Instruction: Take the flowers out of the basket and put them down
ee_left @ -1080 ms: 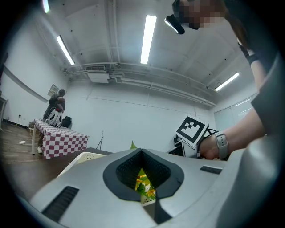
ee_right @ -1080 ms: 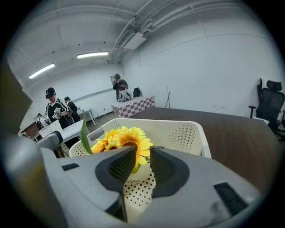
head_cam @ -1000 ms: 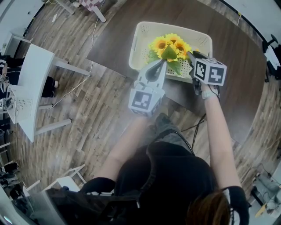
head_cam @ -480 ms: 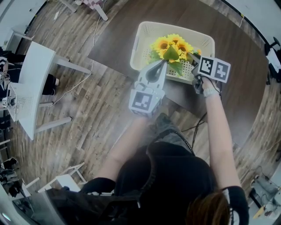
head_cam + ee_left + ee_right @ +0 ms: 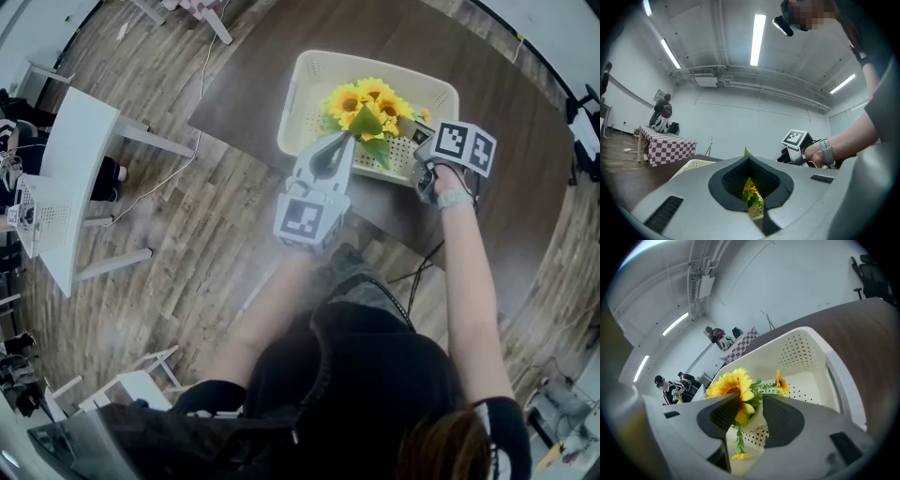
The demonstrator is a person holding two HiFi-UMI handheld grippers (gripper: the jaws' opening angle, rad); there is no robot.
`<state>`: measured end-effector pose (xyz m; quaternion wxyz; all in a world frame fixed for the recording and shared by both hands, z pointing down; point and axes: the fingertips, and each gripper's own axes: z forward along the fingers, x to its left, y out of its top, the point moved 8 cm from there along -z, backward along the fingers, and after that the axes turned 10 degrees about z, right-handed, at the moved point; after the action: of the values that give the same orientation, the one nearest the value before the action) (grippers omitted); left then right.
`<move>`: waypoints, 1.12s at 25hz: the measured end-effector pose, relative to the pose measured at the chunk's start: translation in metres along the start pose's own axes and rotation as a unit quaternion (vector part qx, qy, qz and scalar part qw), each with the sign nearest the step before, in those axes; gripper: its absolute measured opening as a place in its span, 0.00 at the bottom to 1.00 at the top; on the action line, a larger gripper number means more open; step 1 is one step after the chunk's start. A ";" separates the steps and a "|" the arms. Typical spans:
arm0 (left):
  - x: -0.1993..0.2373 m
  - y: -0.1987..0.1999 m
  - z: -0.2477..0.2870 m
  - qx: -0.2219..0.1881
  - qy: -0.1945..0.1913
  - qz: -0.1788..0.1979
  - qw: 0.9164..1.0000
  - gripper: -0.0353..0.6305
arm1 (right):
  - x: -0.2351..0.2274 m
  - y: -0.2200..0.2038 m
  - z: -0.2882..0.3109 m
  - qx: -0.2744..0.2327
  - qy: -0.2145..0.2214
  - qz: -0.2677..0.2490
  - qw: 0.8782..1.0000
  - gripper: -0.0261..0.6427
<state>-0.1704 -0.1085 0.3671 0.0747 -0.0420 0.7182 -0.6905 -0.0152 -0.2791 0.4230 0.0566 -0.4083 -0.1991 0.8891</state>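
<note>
Evidently left gripper (image 5: 338, 141) pinched the flowers (image 5: 367, 101) steady over the basket (image 5: 292, 103); right gripper (image 5: 751, 404) jaws, just opening, straddled them ungripped.

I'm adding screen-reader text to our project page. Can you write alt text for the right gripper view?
The right gripper's jaws, which have just been opening, stand wide apart with a yellow sunflower and its stem in the gap, not clamped. It rises from a cream perforated basket on a dark wooden table, with people far behind.
</note>
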 end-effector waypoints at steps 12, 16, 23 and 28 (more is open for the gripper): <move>-0.003 -0.003 0.002 0.010 0.003 0.007 1.000 0.06 | 0.003 0.000 0.005 -0.007 0.066 0.031 0.997 0.06; -0.004 -0.007 0.001 0.012 0.007 0.007 1.000 0.06 | 0.000 0.001 0.003 -0.030 0.077 0.033 0.996 0.04; -0.001 -0.010 -0.002 0.027 0.014 0.008 1.000 0.06 | 0.000 0.003 0.002 -0.052 0.125 0.059 0.989 0.04; -0.004 -0.010 0.005 0.034 0.018 0.005 0.999 0.06 | -0.004 0.010 -0.003 -0.058 0.165 0.102 0.979 0.04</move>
<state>-0.1665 -0.1129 0.3773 0.0666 -0.0231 0.6955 -0.7150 -0.0097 -0.2882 0.4204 -0.0258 -0.5702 -0.1954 0.7975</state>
